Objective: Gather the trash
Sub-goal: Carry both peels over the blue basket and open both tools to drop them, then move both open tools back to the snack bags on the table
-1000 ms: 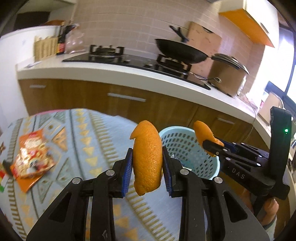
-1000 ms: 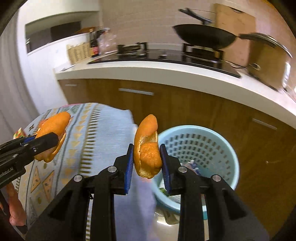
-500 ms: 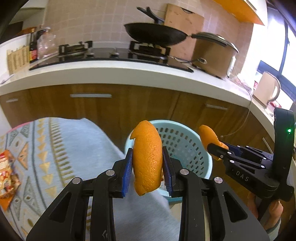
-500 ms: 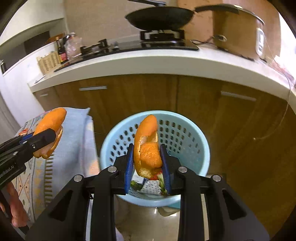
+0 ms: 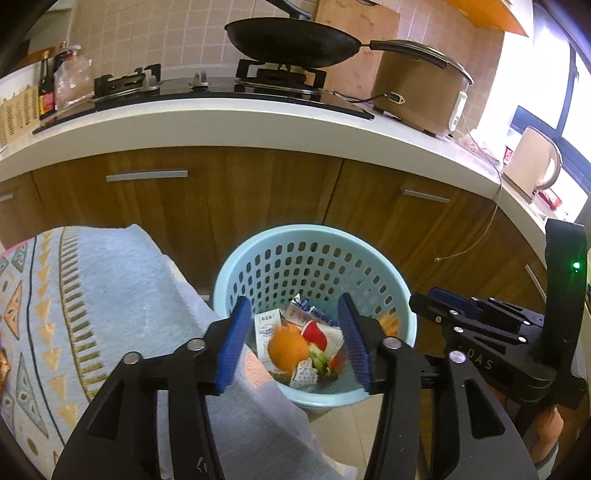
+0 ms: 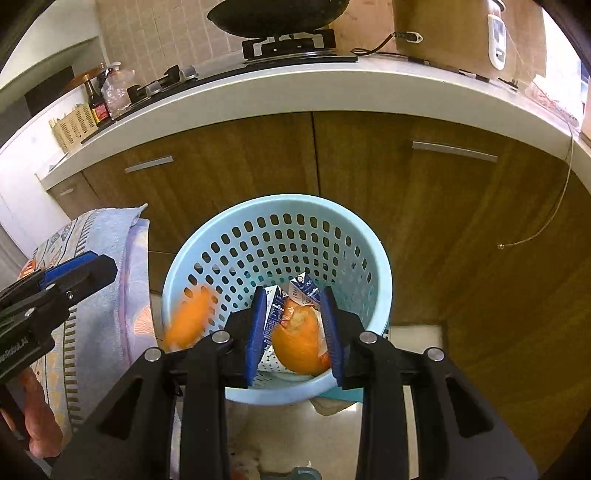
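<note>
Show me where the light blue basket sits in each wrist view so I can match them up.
Left wrist: the basket is low and centre, behind the left gripper.
Right wrist: the basket is at centre, behind the right gripper.
Shared landmark: the black pan on the stove, straight above the basket.

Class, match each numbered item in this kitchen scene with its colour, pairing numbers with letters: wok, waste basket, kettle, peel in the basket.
Things: 1 wok; 2 waste basket; 3 kettle; 4 peel.
Colours: A orange; B cream; C black; D light blue.
Pairs: 1-C, 2-D, 3-B, 4-A.
</note>
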Tool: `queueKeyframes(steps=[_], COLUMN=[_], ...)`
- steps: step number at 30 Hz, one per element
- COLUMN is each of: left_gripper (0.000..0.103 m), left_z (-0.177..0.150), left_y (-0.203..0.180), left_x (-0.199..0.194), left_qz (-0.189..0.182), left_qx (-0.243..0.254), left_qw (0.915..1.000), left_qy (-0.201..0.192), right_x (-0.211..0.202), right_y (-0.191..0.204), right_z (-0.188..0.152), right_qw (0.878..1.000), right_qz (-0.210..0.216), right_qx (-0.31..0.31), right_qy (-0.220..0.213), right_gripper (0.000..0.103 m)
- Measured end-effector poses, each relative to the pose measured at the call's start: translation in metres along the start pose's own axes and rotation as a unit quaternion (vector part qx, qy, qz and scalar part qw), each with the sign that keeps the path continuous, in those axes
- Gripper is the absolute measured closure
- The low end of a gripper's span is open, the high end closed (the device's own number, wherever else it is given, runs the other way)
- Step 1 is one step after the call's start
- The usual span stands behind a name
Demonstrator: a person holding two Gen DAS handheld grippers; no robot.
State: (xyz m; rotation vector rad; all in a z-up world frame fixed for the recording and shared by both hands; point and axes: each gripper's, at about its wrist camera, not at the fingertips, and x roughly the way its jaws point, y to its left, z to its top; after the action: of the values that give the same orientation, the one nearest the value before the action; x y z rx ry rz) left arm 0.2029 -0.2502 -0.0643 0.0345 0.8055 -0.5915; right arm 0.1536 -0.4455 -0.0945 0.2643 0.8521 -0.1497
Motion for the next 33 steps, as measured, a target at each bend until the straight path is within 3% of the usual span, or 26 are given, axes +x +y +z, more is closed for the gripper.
queueKeyframes(steps=[7, 20, 26, 33], left_gripper=[0.048, 0.048, 0.048, 0.049], left_z=[-0.003, -0.016, -0.033, -0.064], left_y=[0.012, 0.059, 0.102, 0.175], left_x=[-0.015, -0.076, -0.116, -0.16], left_qz=[0.002, 0.033, 0.07, 0.114], left_qx=[-0.021, -0.065, -0.108, -0.19], left_qw=[0.9997, 0.9955, 0.9883, 0.9704], left_qy=[-0.01, -0.059, -0.082, -0.097], right_x=[-0.004, -0.023, -0.029, -0.028], right_y=[0.007, 0.078, 0.128, 0.193], right_z=[0.002, 0.006, 0.008, 0.0], right_qw=[1.0, 0.997, 0.992, 0.982], right_qz=[0.006, 0.039, 0.07, 0.109], right_qx=[-0.001, -0.065, -0.103, -0.151], right_qy=[-0.007, -0.025, -0.028, -0.021], right_gripper=[0.06, 0.06, 0.06, 0.06])
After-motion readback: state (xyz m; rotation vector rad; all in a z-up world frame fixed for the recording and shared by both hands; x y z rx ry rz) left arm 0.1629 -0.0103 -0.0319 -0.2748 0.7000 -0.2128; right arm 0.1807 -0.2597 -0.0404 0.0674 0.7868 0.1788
